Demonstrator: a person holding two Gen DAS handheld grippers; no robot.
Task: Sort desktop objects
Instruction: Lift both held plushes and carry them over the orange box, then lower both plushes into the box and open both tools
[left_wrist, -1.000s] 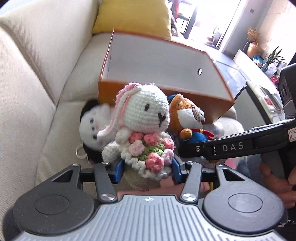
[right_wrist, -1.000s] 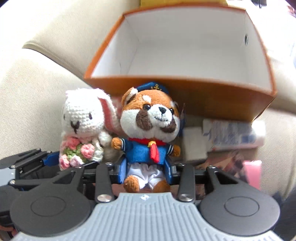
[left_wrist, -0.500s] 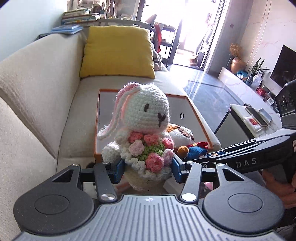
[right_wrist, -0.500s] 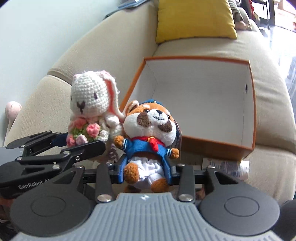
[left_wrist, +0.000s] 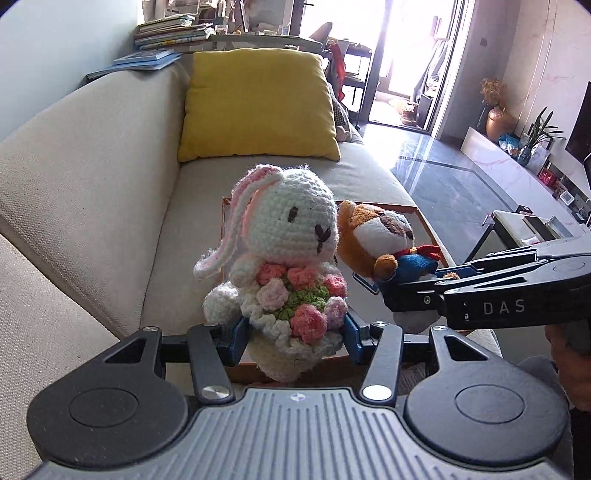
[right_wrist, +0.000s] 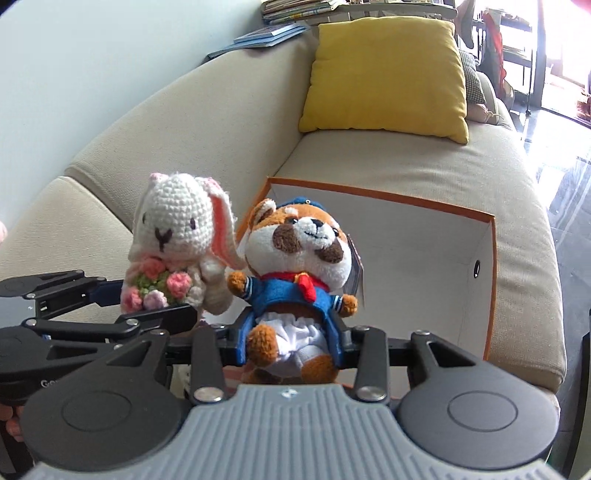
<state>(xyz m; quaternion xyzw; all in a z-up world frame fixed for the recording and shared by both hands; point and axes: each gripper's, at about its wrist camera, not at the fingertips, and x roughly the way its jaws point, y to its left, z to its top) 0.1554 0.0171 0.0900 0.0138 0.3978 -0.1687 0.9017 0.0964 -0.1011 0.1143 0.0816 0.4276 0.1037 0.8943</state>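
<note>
The orange box (right_wrist: 484, 280) on the sofa seat (right_wrist: 424, 170) stands open-topped, its white inside bare, so the way down into it is free. The crochet bunny (right_wrist: 177, 236) and sailor plush (right_wrist: 303, 258) crowd side by side before its near rim. Behind it, the yellow cushion (right_wrist: 388, 74) blocks the seat's far end.
</note>
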